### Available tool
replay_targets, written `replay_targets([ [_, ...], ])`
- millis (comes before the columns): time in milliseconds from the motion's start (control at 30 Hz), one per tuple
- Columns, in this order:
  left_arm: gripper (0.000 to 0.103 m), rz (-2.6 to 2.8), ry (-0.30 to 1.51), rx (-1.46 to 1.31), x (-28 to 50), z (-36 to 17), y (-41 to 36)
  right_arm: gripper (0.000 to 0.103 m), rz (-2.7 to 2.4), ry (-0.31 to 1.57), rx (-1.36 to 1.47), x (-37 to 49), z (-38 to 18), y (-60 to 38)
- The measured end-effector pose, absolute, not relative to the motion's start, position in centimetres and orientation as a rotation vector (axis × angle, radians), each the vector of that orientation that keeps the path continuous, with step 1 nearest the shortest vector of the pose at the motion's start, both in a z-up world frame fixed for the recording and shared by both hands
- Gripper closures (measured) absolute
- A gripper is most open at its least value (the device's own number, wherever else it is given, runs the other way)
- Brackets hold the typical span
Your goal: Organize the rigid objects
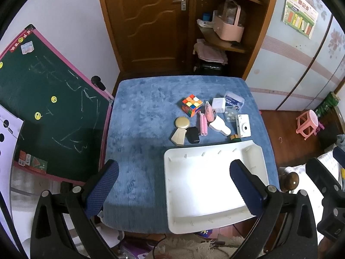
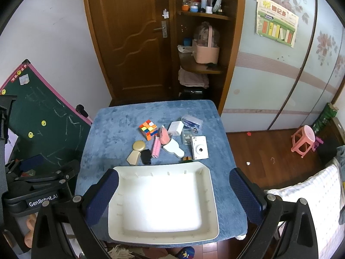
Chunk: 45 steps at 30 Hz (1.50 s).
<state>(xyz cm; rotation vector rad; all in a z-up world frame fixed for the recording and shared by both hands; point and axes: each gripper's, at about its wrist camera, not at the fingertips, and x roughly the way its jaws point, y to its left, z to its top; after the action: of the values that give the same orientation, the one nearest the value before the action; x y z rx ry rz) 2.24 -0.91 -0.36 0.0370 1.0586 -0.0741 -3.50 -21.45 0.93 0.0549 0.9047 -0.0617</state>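
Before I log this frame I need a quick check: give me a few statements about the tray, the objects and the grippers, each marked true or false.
1. The white tray is empty. True.
2. The puzzle cube lies inside the tray. False: it sits on the blue cloth beyond the tray.
3. Both the left hand-held gripper and the right hand-held gripper are open and hold nothing. True.
4. The white camera is at the left end of the group. False: it is at the right end.
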Motion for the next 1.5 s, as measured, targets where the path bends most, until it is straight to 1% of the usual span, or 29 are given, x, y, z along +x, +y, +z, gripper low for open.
replay_targets([
  [933,0.001,-0.14,1.046,0.049,3.9,-0.2,0.5,0.0,-0.116,0.902,0.069,-2.6,1.5,-19.7],
  [1500,0.001,-0.2,1.021,0.047,4.9,0.4,1.0,0.0,-0.144,0.875,0.148,-2.1,2.5,-20.2],
])
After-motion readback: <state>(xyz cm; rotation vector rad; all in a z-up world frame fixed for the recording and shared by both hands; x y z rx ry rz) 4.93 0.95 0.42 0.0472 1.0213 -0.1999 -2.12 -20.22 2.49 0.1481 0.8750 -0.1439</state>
